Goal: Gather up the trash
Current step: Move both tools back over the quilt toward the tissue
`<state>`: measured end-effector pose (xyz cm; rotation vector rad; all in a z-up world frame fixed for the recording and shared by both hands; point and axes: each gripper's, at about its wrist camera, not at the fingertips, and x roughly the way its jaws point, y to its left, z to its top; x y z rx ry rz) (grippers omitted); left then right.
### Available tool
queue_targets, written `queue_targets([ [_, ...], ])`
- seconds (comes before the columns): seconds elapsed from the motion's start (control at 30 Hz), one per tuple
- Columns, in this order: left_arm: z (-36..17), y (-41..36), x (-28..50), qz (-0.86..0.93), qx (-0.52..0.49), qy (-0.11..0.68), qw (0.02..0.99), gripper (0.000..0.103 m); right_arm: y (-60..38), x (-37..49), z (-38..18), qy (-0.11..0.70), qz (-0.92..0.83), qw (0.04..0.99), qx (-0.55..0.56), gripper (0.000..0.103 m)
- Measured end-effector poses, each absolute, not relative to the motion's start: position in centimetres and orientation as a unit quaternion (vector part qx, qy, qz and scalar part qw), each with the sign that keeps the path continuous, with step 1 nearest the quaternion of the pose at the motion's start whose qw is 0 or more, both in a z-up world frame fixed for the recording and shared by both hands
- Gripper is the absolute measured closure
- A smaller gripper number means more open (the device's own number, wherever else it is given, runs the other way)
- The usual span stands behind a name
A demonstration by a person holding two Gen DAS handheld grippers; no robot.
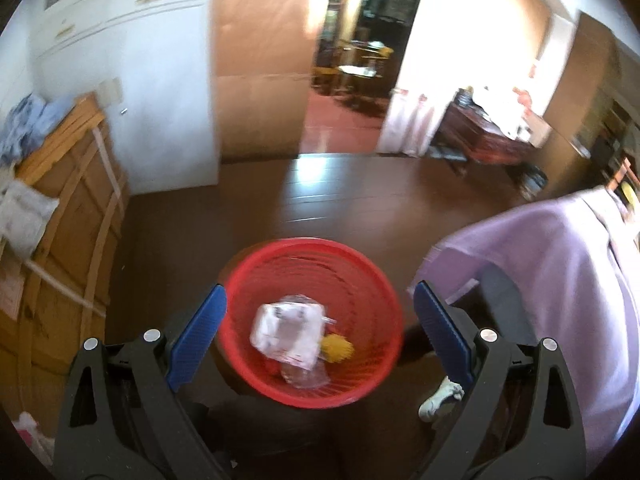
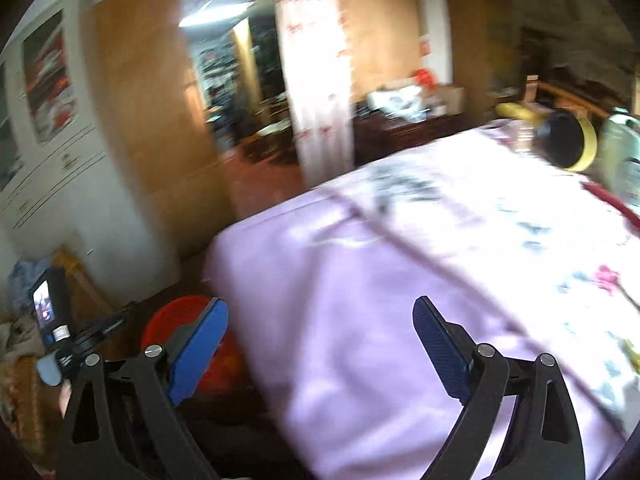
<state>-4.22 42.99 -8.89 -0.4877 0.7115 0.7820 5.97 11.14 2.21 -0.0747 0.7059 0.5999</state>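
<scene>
Both my claws look the same: my left gripper and right gripper have chunky black plastic arms, round silver screws at the pivots, and ribbed blue pads lining the fingers.

Open floor beyond basket

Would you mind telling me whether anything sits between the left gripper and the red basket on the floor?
Nothing visible does. The left gripper is open and empty, with the red basket framed between its fingers; only open air separates them. The lilac bedspread hangs off to the right, clear of that path.
</scene>
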Motion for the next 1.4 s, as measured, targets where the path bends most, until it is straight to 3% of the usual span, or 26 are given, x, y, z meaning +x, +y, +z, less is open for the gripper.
queue_targets([
  [0.3,-6.2,33.6,0.4,0.258,-0.169,0.355,0.882,0.012,-4.4,5.7,4.0,0.283,0.143,0.948,-0.015,0.009],
  [0.67,-3.1,17.1,7.3,0.050,-0.086,0.388,0.916,0.010,-20.9,4.2,3.1,0.273,0.029,0.959,0.065,0.008],
  [0.97,-2.4,6.1,10.2,-0.043,-0.009,0.400,0.915,0.010,-26.9,3.3,1.8,0.273,-0.018,0.956,0.103,0.008],
  [1.4,-2.8,-1.3,12.4,-0.102,0.041,0.419,0.901,0.009,-31.3,2.7,0.1,0.256,-0.082,0.954,0.131,0.008],
])
